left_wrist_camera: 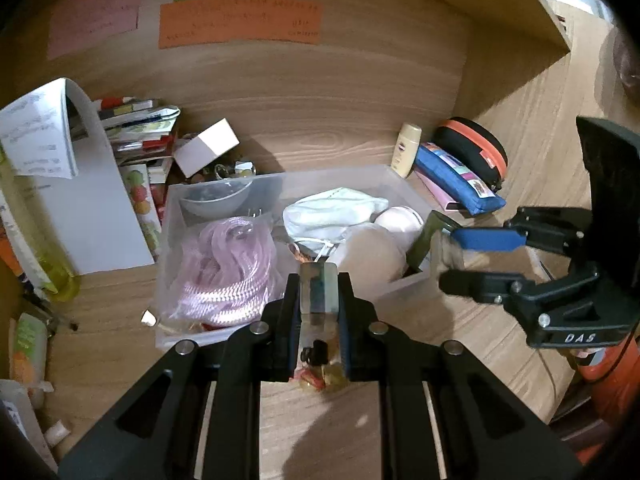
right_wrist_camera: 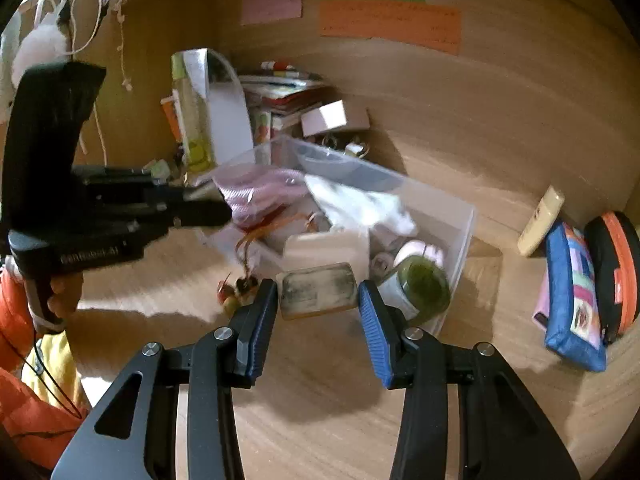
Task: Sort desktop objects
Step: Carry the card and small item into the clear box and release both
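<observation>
One see-through block [left_wrist_camera: 319,292] with small beads hanging under it sits pinched tight in the left gripper [left_wrist_camera: 319,300], just over the near edge of the clear bin [left_wrist_camera: 224,184]. The right gripper [right_wrist_camera: 318,312] is wide open, a flat tin [right_wrist_camera: 318,290] between its fingers, not touched. The bin holds one pink rope [left_wrist_camera: 228,264], one white cloth [left_wrist_camera: 336,210] and one green jar [right_wrist_camera: 424,286]. The wooden desk [left_wrist_camera: 320,420] has three paper notes on its back wall. Near the bin are one blue pencil case [left_wrist_camera: 460,178] and one cream bottle [left_wrist_camera: 407,148].
</observation>
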### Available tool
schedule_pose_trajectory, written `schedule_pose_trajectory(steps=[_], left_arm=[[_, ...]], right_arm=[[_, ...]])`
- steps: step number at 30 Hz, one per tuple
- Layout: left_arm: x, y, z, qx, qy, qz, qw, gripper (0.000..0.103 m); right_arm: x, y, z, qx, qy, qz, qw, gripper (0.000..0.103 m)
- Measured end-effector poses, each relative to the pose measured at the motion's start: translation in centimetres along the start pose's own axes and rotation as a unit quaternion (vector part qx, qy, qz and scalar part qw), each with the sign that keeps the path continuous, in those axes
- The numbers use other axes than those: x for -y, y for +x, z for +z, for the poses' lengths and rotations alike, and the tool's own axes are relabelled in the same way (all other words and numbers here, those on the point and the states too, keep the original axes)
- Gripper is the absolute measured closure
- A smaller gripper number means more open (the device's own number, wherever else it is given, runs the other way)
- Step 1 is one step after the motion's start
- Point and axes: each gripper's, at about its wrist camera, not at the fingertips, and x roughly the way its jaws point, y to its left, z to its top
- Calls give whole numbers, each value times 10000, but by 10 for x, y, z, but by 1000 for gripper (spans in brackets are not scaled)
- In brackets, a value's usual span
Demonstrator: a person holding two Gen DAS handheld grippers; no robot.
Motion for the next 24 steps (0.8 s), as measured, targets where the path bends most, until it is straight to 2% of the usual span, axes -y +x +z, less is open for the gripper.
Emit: schedule_pose_trajectory(steps=[4,10,16,24], left_arm=[[-3,12,4,-76,-3,-33,10000,88],[-8,28,12,-175,-50,-61,9998,88],[-12,39,12,-278,-66,-97,9995,88],[-11,33,12,-191,-79,-92,9997,88]], right_arm=[[8,8,11,-10,3,-82,10000,64],[23,24,23,-61,310,122,9994,64],[23,32,28,-90,282,-1,9996,64],[15,40,32,-135,53,-380,9992,64]])
